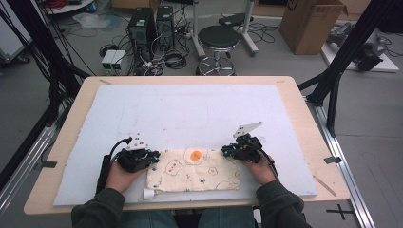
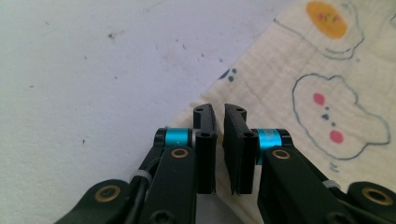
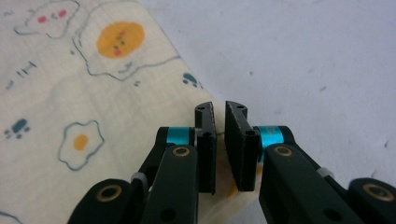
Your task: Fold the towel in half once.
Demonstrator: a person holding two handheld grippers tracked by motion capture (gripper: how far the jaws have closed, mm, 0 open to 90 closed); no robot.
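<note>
A cream cloth (image 1: 195, 173) printed with fried eggs and small animals lies flat, folded into a rectangle, near the table's front edge. My left gripper (image 1: 154, 159) is at its far left corner. In the left gripper view the left gripper (image 2: 219, 112) has its jaws nearly together on the edge of the cloth (image 2: 303, 93). My right gripper (image 1: 224, 152) is at the far right corner. In the right gripper view the right gripper (image 3: 219, 109) pinches the corner of the cloth (image 3: 93, 93) with only a thin slit left between the jaws.
A pale blue mat (image 1: 190, 109) covers most of the wooden table (image 1: 304, 123). A white tag (image 1: 148, 194) sticks out at the cloth's near left corner. Beyond the table stand a stool (image 1: 218, 40), computer towers (image 1: 142, 28) and a cardboard box (image 1: 311, 23).
</note>
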